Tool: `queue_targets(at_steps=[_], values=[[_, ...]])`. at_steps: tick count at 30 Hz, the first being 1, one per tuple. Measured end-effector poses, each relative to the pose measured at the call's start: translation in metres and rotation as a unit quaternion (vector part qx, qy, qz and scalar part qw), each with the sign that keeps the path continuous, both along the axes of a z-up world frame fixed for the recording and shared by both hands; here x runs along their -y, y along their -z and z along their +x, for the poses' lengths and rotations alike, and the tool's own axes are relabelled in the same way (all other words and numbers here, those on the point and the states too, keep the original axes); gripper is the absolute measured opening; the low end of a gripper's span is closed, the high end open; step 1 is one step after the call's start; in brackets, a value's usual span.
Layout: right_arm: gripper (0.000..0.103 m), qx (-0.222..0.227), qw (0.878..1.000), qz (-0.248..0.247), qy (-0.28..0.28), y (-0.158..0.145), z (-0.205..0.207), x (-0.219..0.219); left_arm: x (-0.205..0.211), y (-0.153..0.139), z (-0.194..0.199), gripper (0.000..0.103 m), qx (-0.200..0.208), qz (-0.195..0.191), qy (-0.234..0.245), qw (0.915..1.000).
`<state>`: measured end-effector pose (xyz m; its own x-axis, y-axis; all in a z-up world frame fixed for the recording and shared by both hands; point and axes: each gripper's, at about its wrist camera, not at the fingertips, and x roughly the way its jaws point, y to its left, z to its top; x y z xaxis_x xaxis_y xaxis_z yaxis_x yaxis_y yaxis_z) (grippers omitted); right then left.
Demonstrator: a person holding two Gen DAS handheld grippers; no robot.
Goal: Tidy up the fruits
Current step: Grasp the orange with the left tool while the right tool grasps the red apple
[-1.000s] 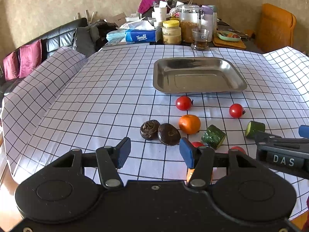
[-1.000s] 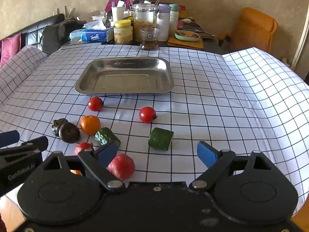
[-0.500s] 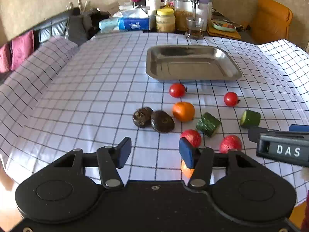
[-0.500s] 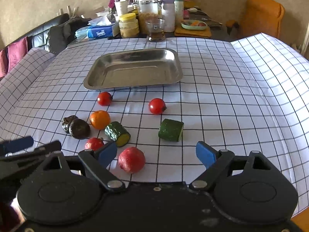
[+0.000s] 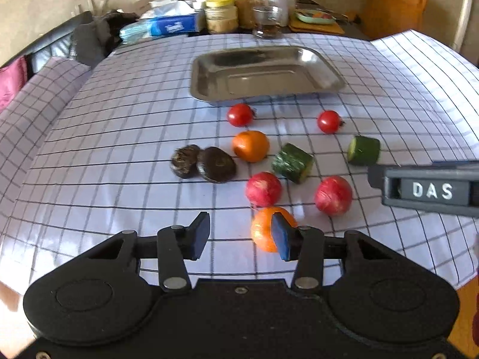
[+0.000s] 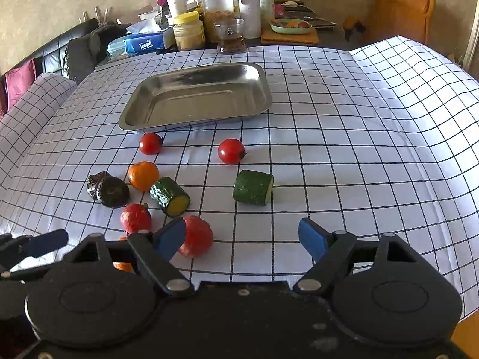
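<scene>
Fruits lie loose on the checked cloth in front of an empty steel tray (image 5: 209, 91) (image 6: 128, 122). Among them are two tomatoes (image 5: 239, 115) (image 5: 328, 121), an orange (image 5: 251, 146), two cucumber pieces (image 5: 292, 162) (image 5: 363, 150), two dark brown fruits (image 5: 215, 164) and two red round fruits (image 5: 263, 189) (image 5: 333, 196). My left gripper (image 5: 241, 236) is closing with nothing pressed; a second orange (image 5: 260, 233) sits just beyond its right finger. My right gripper (image 6: 241, 237) is also closing, and a red fruit (image 6: 197, 236) lies beside its left finger, untouched.
Jars, a glass (image 6: 230, 37), a tissue pack (image 6: 143, 43) and a bowl crowd the table's far edge. A black sofa (image 6: 77, 51) stands at the left and an orange chair (image 6: 401, 15) at the far right. The cloth right of the tray is bare.
Both grippers' jaws have narrowed, the left more than the right. Both views have tipped down over the fruits, and the near orange now shows at the left gripper's right finger.
</scene>
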<state>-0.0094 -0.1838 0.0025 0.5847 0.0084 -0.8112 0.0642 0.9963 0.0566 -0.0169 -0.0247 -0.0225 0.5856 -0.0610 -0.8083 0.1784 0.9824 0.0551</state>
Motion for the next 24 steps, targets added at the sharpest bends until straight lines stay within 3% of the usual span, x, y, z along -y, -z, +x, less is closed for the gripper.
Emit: queue_targets(at_steps=[6, 15, 19, 24], values=[[0.069, -0.003, 1.000, -0.004, 0.000, 0.001, 0.000, 0.001, 0.013, 0.010, -0.001, 0.053, 0.000, 0.000, 0.036, 0.9994], [0.068, -0.016, 1.000, -0.006, -0.004, 0.004, -0.001, 0.000, 0.024, 0.024, 0.005, 0.056, -0.005, 0.007, 0.049, 0.9987], [0.067, -0.022, 1.000, -0.002, -0.007, 0.006, 0.001, -0.003, 0.028, 0.029, 0.008, 0.049, -0.006, 0.012, 0.062, 0.9980], [0.067, -0.025, 1.000, -0.001, -0.013, 0.007, 0.003, -0.007, 0.020, 0.028, 0.006, 0.049, -0.004, 0.015, 0.057, 0.9983]])
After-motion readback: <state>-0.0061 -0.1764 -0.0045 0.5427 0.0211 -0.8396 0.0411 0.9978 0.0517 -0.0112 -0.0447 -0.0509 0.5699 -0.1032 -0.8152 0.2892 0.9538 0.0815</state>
